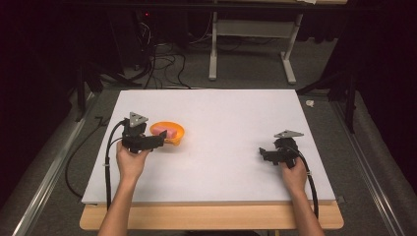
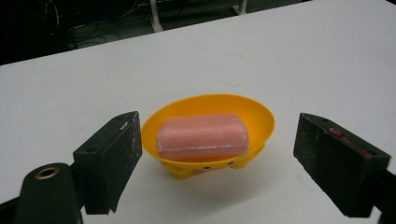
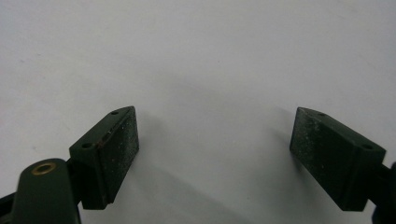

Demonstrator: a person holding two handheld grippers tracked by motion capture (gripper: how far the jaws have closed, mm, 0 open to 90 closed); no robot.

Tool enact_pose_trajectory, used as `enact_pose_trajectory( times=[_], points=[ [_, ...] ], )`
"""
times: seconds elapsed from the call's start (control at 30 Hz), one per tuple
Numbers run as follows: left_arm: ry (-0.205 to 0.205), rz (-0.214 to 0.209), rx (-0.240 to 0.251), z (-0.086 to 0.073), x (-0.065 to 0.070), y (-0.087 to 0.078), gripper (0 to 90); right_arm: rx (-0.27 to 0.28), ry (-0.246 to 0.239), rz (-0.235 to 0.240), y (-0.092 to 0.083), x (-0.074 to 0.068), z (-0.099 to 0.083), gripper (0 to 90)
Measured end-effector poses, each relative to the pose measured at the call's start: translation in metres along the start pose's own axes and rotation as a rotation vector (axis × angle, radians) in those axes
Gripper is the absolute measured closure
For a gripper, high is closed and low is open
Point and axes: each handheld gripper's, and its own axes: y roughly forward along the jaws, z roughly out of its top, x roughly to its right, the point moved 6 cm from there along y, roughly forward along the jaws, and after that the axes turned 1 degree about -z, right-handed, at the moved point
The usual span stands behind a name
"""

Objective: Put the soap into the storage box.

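1. Soap, a pink bar, lies lengthwise in the orange dish, which stands on its small feet on the white table, left of centre, around 9 o'clock in the high view.

2. Progress, as I judge it: nothing is gripped yet. The soap rests untouched in the dish, and the dish stands flat on the table. I read this as the approach for a pickup, so the grasp, the lift and whatever placing comes after are all left to do.

3. My left gripper is released, its jaws spread wide. In the left gripper view the dish sits between them and a little beyond their tips, with a gap on each side; neither pad touches the rim or the soap.

4. From above, the left gripper points toward 3 o'clock, its tips just beside the near-left edge of the dish. The left hand holds it from behind, the forearm coming up from 6 o'clock.

5. My right gripper is also released, jaws wide apart over bare table, holding nothing.

6. In the high view the right gripper sits at about 4 o'clock, pointing toward 9 o'clock, well apart from the dish, with the right hand low behind it.
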Motion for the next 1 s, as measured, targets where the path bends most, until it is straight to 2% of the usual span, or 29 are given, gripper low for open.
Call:
enact_pose_trajectory(
  times=[0.53,1.0],
  points=[
    [0.024,-0.035,0.030,-0.009,0.007,-0.022,16.3,0.001,0.000,0.000,0.000,0.000,0.000,16.2],
    [0.041,-0.107,0.042,-0.013,0.025,-0.029,16.2,0.000,0.002,0.000,0.000,0.000,0.000,16.1]
  ],
)
